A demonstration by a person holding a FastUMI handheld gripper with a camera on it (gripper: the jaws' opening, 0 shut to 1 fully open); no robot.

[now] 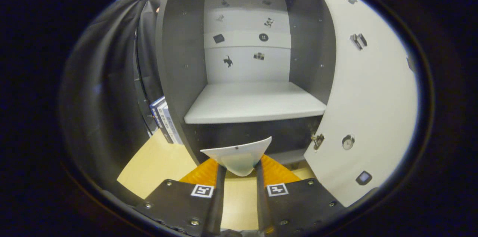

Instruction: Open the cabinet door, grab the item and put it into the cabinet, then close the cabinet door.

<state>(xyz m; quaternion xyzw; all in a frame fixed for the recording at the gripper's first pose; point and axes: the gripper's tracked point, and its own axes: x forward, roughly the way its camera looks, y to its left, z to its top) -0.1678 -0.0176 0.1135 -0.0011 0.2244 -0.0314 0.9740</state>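
- Gripper (239, 171) clenched on white item (239, 156), both fingers pressing its narrow lower end.
- Item's long axis crosswise to fingers, wide edge up, just ahead of cabinet (175, 61).
- Cabinet door (369, 91) open at right; shelf (254, 106) beyond item.

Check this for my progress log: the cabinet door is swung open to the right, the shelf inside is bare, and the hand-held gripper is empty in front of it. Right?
Not quite. The hand-held gripper is not empty: its fingers are shut on a white item. The rest holds: the cabinet door is swung open to the right and the shelf is bare, as the gripper view shows.
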